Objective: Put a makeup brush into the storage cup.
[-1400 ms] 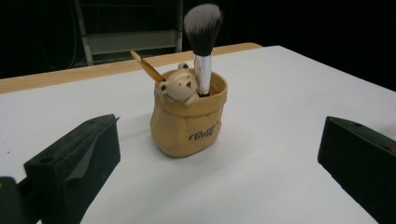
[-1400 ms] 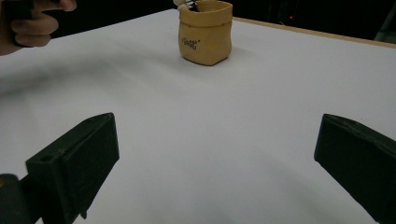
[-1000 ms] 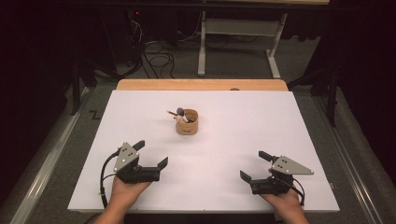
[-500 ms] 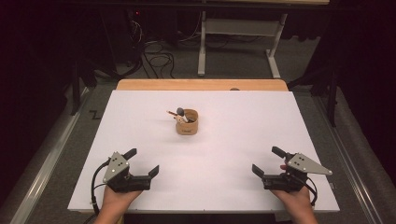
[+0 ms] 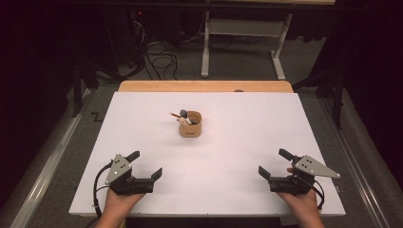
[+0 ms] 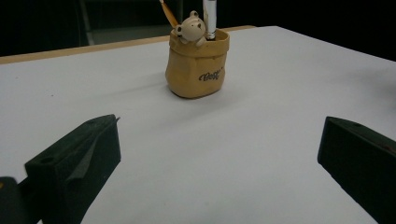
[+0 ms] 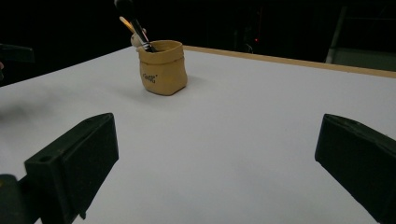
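Two pairs of tongs held low at the near edge of a white desk [image 5: 142,123], well apart from each other and from the one thing standing on it. Left tongs [image 5: 145,165] released, jaws spread wide with nothing between them; right tongs [image 5: 274,164] released likewise and empty. Tan sack-shaped pen holder [image 5: 190,125] upright near the middle of the desk, toward the far side, roughly between the two hands and well ahead of both. Seen close from the left gripper view: a small bear figure [image 6: 190,29] peeking over the holder's rim, an orange pencil [image 6: 167,12] leaning beside it and a silver-barrelled pen [image 6: 209,17] standing straight. From the right gripper view, a dark brush handle [image 7: 133,21] slanting out of the same holder [image 7: 162,66].

Likely risks from here: a light, soft-looking holder tipping or sliding if nudged from one side, spilling its contents; the tall, leaning tools knocked by a jaw coming in too high; a pinch landing on two handles at once, given how closely packed.
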`<act>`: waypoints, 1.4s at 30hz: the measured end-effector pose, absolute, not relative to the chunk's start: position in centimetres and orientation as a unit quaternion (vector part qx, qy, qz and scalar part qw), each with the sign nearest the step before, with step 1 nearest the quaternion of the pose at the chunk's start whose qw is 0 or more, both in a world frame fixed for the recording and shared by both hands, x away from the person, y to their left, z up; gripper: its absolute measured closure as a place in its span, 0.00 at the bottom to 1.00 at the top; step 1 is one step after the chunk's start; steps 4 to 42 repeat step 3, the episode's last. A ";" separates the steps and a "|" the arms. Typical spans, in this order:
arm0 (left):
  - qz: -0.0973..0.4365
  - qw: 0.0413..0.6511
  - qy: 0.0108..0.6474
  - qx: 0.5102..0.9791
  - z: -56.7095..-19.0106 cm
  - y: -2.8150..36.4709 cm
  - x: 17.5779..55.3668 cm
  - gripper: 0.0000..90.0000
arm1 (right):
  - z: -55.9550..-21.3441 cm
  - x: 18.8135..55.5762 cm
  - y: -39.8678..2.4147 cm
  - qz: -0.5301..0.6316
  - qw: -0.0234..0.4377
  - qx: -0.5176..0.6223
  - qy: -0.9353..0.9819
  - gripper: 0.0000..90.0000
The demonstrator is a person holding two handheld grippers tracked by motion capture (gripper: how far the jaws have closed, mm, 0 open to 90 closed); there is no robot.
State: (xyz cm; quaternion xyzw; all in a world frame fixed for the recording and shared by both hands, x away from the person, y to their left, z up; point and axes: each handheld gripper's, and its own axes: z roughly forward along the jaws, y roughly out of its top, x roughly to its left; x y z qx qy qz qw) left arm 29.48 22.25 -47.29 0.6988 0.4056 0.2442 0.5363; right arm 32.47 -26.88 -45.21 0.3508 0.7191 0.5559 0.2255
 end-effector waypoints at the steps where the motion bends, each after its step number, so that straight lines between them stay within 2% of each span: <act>1: 0.246 0.536 0.406 0.699 -47.3 22.3 29.5 0.00 | -45.2 32.5 -26.9 0.556 0.223 0.350 0.720 0.00; 42: 0.248 0.536 0.406 0.698 -47.3 22.3 29.5 0.00 | -45.2 32.5 -26.9 0.556 0.223 0.350 0.720 0.00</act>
